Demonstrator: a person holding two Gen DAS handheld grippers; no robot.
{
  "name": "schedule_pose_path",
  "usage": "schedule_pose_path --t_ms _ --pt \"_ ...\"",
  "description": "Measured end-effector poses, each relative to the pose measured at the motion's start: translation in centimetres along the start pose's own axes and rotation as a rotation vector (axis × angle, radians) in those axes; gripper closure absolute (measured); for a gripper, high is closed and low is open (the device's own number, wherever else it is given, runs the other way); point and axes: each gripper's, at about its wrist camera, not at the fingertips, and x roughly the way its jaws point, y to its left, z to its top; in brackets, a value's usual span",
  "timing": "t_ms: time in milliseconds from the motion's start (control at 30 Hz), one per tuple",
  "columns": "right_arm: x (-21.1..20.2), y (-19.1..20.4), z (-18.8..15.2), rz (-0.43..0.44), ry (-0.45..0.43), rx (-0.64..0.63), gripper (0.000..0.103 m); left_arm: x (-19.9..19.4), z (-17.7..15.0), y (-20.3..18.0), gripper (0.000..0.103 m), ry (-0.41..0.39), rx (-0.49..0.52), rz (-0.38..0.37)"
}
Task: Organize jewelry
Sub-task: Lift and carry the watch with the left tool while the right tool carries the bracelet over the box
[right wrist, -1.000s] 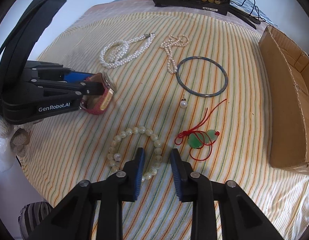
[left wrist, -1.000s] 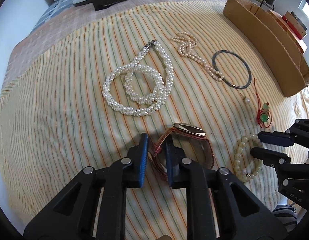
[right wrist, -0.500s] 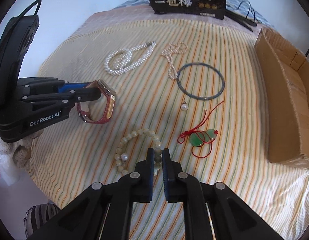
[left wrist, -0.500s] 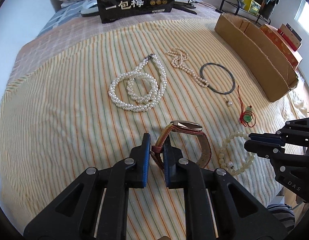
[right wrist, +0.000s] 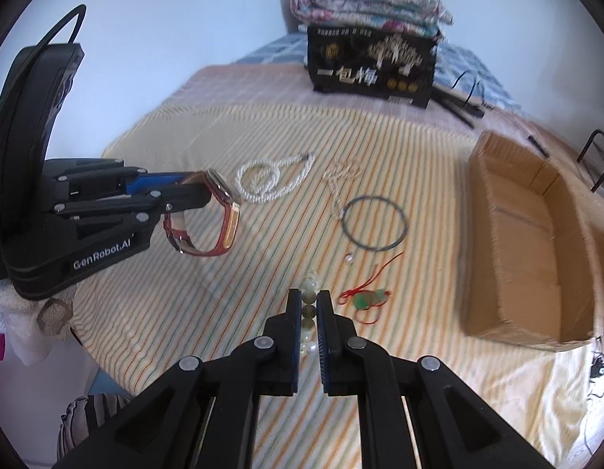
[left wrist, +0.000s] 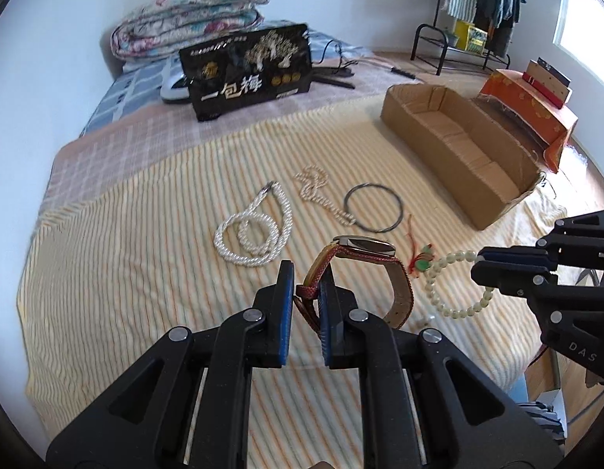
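Note:
My left gripper (left wrist: 305,273) is shut on the red strap of a wristwatch (left wrist: 362,244) and holds it above the striped bedspread (left wrist: 126,273); the watch also shows in the right wrist view (right wrist: 220,215). My right gripper (right wrist: 309,301) is shut on a pale bead bracelet (right wrist: 308,312), lifted off the bed; the bracelet hangs from it in the left wrist view (left wrist: 454,285). On the bed lie a white pearl necklace (left wrist: 255,230), a smaller pearl strand (left wrist: 321,195), a dark bangle (left wrist: 374,211) and a green pendant on red cord (right wrist: 366,299).
A long open cardboard box (left wrist: 458,144) lies at the right of the bed. A black printed box (left wrist: 249,70) stands at the back before folded quilts (left wrist: 188,39). A loose pearl (right wrist: 349,258) lies by the bangle. The bed edge is near both grippers.
Both grippers shut on their items and rose: the left lifted the watch, the right closed on the bead bracelet and lifted it off the bedspread.

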Motion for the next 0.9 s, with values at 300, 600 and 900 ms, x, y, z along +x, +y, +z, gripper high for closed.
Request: schedule_pose_path --t_ms 300,600,900 --pt "-5.0 -3.7 0.2 -0.047 -0.086 0.04 0.098 -0.9 2.1 -4.9 0.093 -0.038 0.046 -0.079" --pt "-7.8 -9.4 -0.2 -0.134 -0.124 0.101 0.098 0.0 4.4 -9.7 0.093 -0.053 0.071 -0.159" --pt "-9.5 -15.7 0.2 -0.208 -0.153 0.16 0.098 1.5 6.4 -13.2 0.093 -0.063 0.089 -0.19"
